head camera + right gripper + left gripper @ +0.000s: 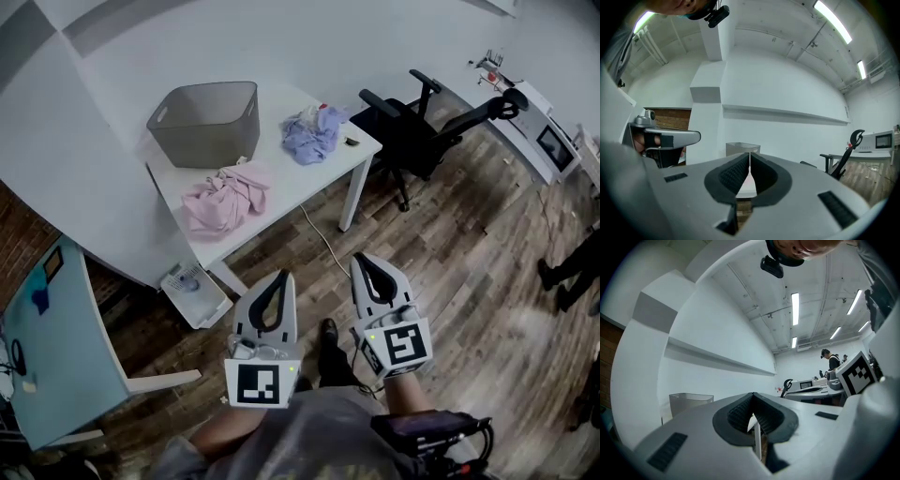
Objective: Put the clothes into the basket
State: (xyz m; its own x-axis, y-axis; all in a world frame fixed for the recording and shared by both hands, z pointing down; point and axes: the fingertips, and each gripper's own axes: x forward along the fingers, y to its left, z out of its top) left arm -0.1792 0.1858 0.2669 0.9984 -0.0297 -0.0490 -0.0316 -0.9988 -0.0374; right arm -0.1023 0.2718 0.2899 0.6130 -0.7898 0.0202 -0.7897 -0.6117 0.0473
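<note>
Nothing done yet — crumpled pink garment [225,199] and lilac garment [309,133] lie beside the grey plastic basket [208,133]; left tongs [281,276] and right tongs [362,259] closed, empty.

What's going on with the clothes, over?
Left gripper, right gripper shut, empty. Pink cloth heap, lilac cloth heap on white table, outside grey plastic basket. Nothing blocking.

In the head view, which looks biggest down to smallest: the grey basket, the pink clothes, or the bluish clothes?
1. grey basket
2. pink clothes, spread nearly as wide as the basket, so these two are close
3. bluish clothes, clearly smallest
</note>
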